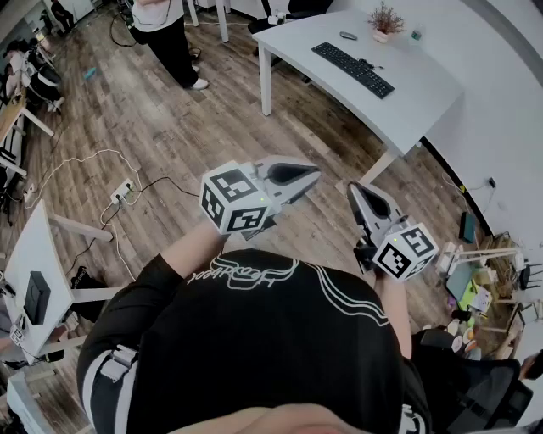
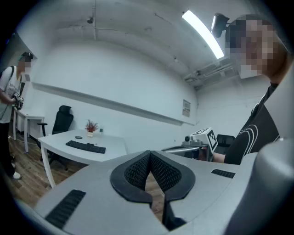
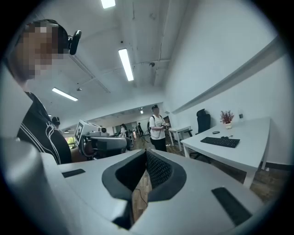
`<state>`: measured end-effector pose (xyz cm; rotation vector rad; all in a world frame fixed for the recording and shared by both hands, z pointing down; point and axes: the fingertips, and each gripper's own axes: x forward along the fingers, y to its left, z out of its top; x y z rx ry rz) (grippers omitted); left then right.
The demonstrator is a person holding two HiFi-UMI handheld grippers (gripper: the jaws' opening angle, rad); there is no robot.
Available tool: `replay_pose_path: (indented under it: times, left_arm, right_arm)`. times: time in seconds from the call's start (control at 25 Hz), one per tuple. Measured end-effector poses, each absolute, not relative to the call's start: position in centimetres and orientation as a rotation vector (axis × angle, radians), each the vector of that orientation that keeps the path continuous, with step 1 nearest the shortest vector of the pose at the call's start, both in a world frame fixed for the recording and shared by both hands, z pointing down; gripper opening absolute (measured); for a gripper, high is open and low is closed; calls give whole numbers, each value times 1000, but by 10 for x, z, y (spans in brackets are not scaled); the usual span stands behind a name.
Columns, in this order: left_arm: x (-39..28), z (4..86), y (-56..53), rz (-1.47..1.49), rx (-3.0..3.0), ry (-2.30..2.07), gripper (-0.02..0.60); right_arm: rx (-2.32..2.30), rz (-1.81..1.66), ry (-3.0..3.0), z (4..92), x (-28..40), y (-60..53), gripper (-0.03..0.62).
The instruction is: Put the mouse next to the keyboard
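A black keyboard lies on a white table far ahead, at the top right of the head view. A small dark mouse sits beyond it, near a potted plant. Both grippers hang in the air over the wood floor, well short of the table. My left gripper is shut with nothing in it, and my right gripper beside it also looks shut and holds nothing. The left gripper view shows the keyboard and mouse small at the left. In the right gripper view the keyboard and mouse are at the right.
A person stands on the floor at the far left of the table. A power strip with cables lies on the floor to my left. A small white desk stands at the left edge. A black chair is behind the table.
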<state>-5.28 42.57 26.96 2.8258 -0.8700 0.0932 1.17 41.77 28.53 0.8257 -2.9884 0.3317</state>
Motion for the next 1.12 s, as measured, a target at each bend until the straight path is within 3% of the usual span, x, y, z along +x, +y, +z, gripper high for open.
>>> replay_pose_path:
  times: [1.12]
  left_arm:
    - [-48, 243, 408, 89, 2863, -841, 6]
  right_arm:
    - [877, 242, -3035, 259, 14, 389, 9]
